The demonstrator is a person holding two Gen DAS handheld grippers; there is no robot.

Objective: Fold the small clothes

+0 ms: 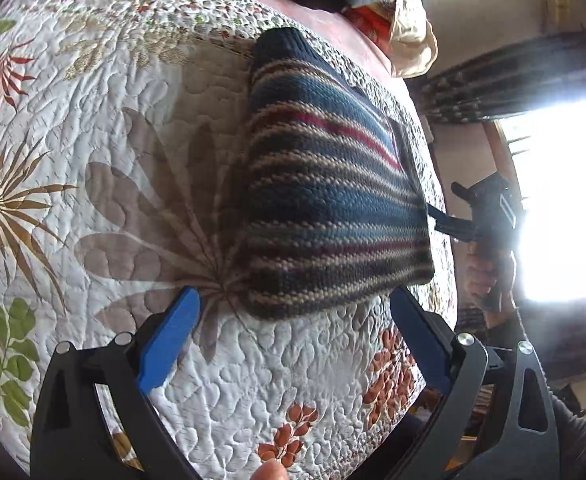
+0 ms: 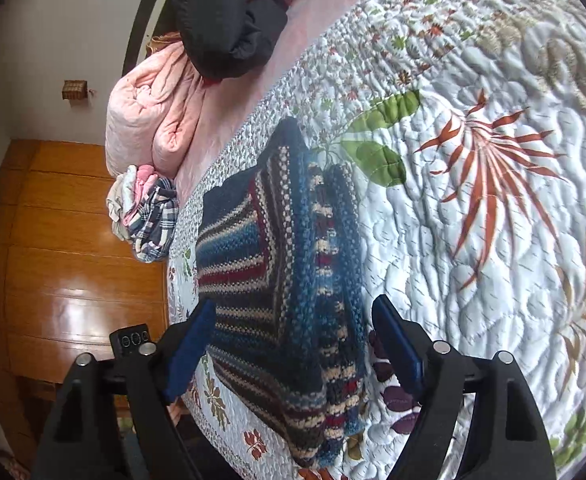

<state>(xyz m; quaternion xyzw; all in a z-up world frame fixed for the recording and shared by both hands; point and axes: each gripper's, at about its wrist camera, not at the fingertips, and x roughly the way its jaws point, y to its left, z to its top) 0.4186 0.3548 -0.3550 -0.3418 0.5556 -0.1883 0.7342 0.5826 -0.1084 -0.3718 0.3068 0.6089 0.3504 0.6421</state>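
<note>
Woolly and stripy, the folded sweater (image 2: 281,280) lies near the bed (image 2: 473,240) edge, both the left gripper (image 1: 293,300) and right gripper (image 2: 293,312) wide open and empty, so a clumsy nudge could unfold it.

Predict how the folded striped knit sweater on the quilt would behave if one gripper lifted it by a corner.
The striped knit sweater would probably sag and unfold, since its stacked layers lie loose. The chunky knit looks grippy, so it would likely drag on the textured quilt rather than slide.
</note>
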